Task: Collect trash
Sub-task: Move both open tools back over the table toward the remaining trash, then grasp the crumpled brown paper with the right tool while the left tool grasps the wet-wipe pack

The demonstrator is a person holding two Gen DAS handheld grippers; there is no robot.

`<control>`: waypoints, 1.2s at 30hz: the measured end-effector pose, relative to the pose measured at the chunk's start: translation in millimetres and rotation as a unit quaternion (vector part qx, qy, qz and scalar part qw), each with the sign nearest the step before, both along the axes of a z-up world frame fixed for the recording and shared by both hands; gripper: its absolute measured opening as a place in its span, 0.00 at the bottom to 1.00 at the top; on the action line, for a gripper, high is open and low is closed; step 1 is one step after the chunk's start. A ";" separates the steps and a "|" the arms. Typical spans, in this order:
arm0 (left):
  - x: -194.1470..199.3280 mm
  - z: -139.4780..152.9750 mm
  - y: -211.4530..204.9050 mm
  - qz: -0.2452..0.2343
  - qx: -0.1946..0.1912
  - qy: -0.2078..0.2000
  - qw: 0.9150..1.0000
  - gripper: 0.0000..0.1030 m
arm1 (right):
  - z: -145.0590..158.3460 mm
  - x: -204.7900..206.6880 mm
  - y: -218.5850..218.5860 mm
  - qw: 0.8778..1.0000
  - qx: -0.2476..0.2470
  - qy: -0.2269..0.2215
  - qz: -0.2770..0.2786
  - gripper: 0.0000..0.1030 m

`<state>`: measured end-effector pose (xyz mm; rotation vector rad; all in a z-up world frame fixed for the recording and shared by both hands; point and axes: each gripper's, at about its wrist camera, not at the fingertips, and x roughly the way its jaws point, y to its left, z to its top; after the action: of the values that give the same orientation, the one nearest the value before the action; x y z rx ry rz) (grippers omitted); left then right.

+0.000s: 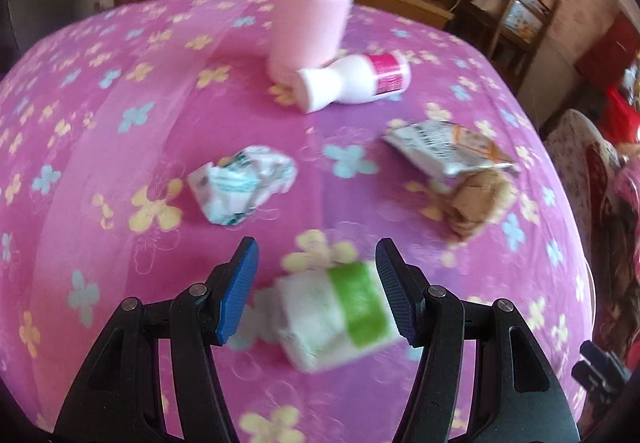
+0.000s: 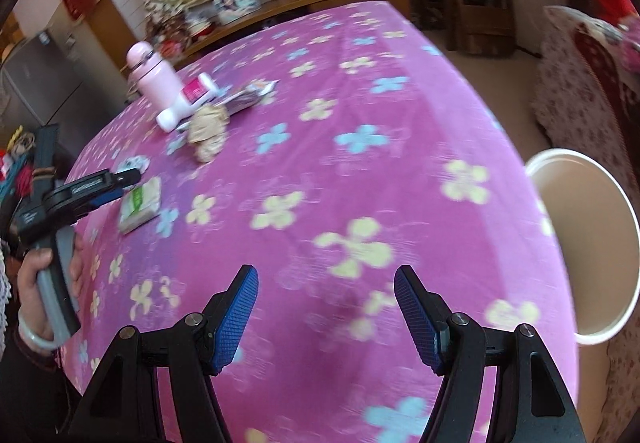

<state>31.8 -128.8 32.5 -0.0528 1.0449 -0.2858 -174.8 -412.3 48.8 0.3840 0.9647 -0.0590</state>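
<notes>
The left gripper (image 1: pixel 316 291) hung spread over the tissue pack (image 1: pixel 336 313) — a soft white packet with a green band — which lay on the pink flowered tablecloth (image 1: pixel 100 123) directly between and just below the blue ribbed pads (image 1: pixel 238 291). The jaws stood wide, neither pad touching the pack as far as the blur allowed. The pack's long axis ran roughly across the gap, tilted somewhat, so closing would likely squeeze it end to end; a small wrist turn seemed advisable.

The left gripper was clearly the nearer one. The right gripper (image 2: pixel 326 317) was also spread, holding nothing, over bare cloth well apart from the pack (image 2: pixel 140 205) and close to the white bucket (image 2: pixel 624 211) beyond the table edge — presumably the trash bin.

Other litter farther off in the left wrist view:
- crumpled white-and-teal wrapper (image 1: pixel 242 189), thin, crinkled
- foil snack packet (image 1: pixel 448 153), flat, glossy
- wadded brown paper (image 1: pixel 478 203), touching the packet
- small white bottle (image 1: pixel 354 81) on its side, rigid plastic, against an upright pink bottle (image 1: pixel 310 15)
</notes>
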 end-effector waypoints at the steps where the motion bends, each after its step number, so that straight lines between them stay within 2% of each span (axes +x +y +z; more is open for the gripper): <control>1: 1.1 -2.8 3.1 -0.002 -0.004 0.009 1.000 0.58 | 0.4 6.5 5.9 1.000 0.001 -0.002 0.006 0.66; 2: -0.2 -8.2 6.3 -0.006 -0.011 0.023 1.000 0.58 | 1.3 11.4 9.8 1.000 0.001 -0.005 0.010 0.66; 5: -18.9 -9.8 13.1 -0.023 -0.020 0.028 0.999 0.58 | 4.2 34.2 23.7 1.000 -0.002 -0.018 0.024 0.68; 6: -24.4 -8.9 14.0 -0.028 -0.022 0.030 0.999 0.58 | 4.1 45.4 29.6 0.999 0.000 -0.021 0.032 0.71; 12: -66.3 -7.1 18.5 -0.075 -0.042 0.054 0.995 0.58 | 0.2 117.0 62.1 0.997 0.011 -0.034 0.065 0.71; 16: -71.3 0.8 26.4 -0.080 -0.047 0.043 0.995 0.58 | -4.7 156.6 73.6 0.997 0.000 -0.041 0.059 0.71; 18: -68.3 8.8 33.7 -0.074 -0.042 0.020 0.996 0.58 | -9.0 176.0 75.6 0.998 0.006 -0.043 0.055 0.71; 20: -61.9 15.2 35.9 -0.070 -0.026 -0.006 0.997 0.58 | -13.6 188.5 74.2 0.997 0.017 -0.043 0.058 0.53; 21: -57.0 16.1 35.9 -0.069 -0.021 -0.011 0.997 0.59 | -15.2 191.9 73.2 0.997 0.021 -0.041 0.058 0.27; 25: -30.1 13.4 36.5 -0.051 -0.025 -0.023 0.998 0.59 | -10.3 178.1 64.1 0.996 0.037 -0.055 0.062 0.22; 29: 0.1 -0.2 36.6 -0.012 -0.046 -0.004 0.999 0.59 | 5.9 141.0 51.8 0.994 0.042 -0.070 0.078 0.22; 33: 4.7 -8.5 34.8 0.021 -0.027 0.004 0.999 0.59 | 16.5 102.1 38.8 0.993 0.044 -0.075 0.082 0.22; 36: -5.3 -9.5 35.2 0.020 -0.032 0.013 0.999 0.59 | 19.4 77.5 31.5 0.993 0.044 -0.076 0.081 0.22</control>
<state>26.5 -93.5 23.0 -0.1344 1.0602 -0.2824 -97.3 -380.8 68.1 0.3843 0.8465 0.1595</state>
